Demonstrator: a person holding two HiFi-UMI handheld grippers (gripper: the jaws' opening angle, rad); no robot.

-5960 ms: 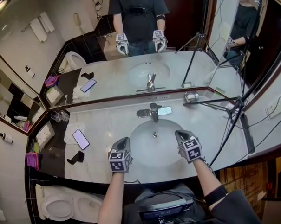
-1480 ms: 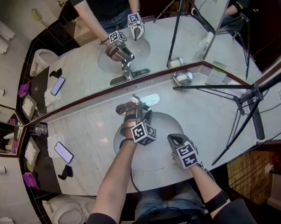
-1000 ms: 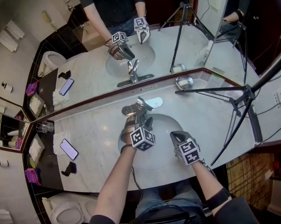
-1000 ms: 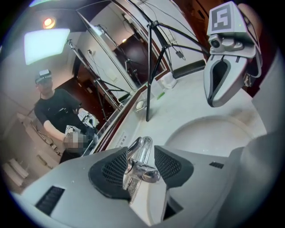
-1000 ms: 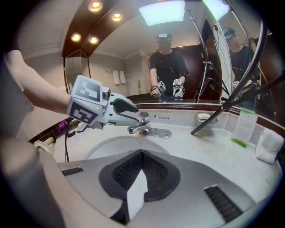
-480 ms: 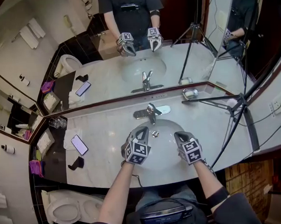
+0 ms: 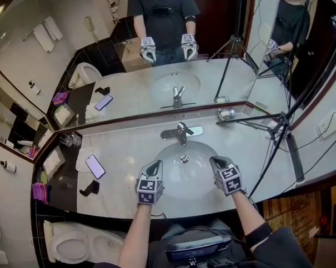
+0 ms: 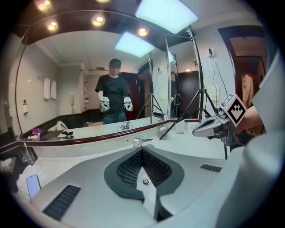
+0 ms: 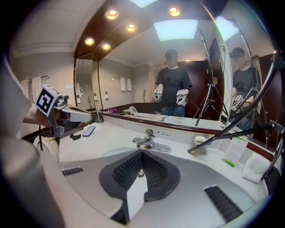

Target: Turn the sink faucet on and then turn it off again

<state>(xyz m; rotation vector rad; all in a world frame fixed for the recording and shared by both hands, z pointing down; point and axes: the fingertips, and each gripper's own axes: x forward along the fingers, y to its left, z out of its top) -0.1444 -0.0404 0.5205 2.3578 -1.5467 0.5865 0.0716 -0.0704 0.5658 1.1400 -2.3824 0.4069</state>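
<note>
At the near rim of the sink basin [image 7: 186, 180], you hold both tools well apart from the faucet [image 7: 182, 132], which stands at the basin's back edge on the desk [image 7: 124, 143]. Your left hand-held gripper [image 7: 154, 168] has its jaws pressed together on nothing, and your right hand-held gripper [image 7: 218, 161] is the same. No stream shows under the spout, so I judge the on-and-off done. If it isn't, reach forward to the lever. Count: one faucet, one basin, two hand-held grippers, one phone [image 7: 95, 166], one soap dish [image 7: 226, 115].
</note>
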